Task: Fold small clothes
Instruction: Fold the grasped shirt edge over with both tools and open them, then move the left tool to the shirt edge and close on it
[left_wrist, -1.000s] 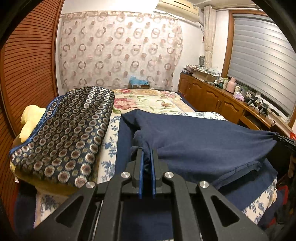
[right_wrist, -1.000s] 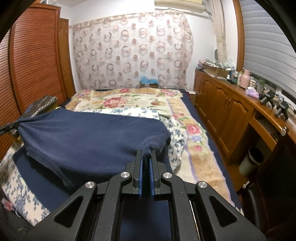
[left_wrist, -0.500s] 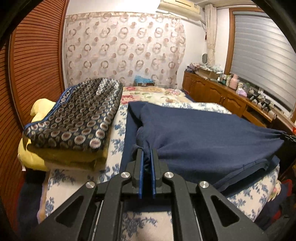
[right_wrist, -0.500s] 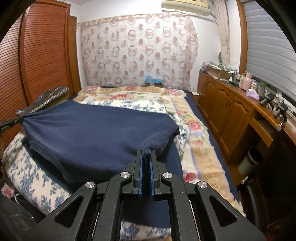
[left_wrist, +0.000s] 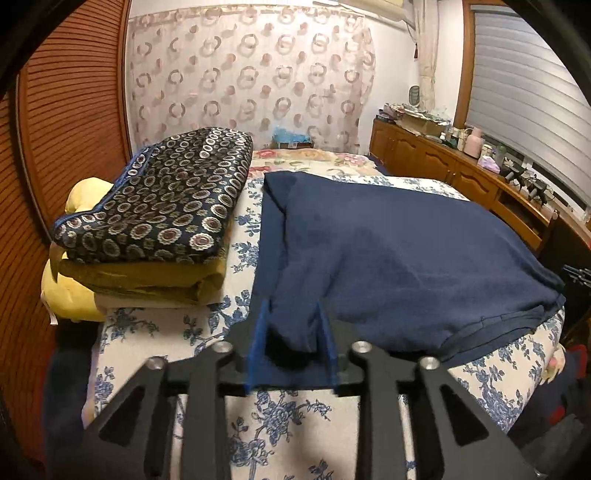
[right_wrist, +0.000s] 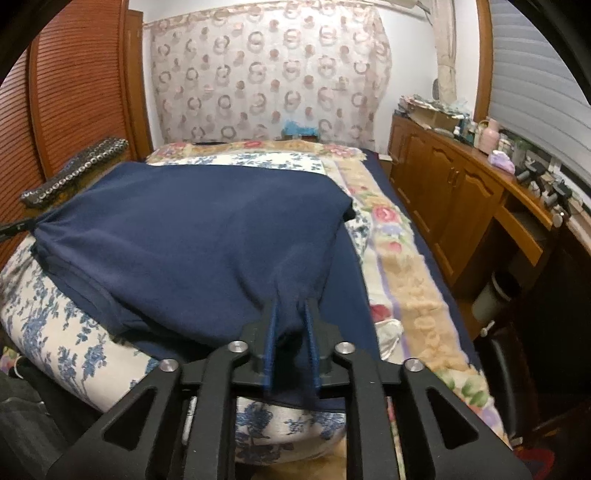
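Navy garment (left_wrist: 399, 254) now lies folded on bed (left_wrist: 295, 424). Left gripper (left_wrist: 291, 345) and right gripper (right_wrist: 291, 343) jaws just opening, spread, corners loose between them. Fold laid down; release nearly complete.

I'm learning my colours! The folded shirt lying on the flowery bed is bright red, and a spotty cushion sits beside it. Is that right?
Not quite. The shirt is dark navy blue, not red, as the left wrist view shows. The rest is right: it lies folded on the flowery bed, with the spotty cushion beside it.
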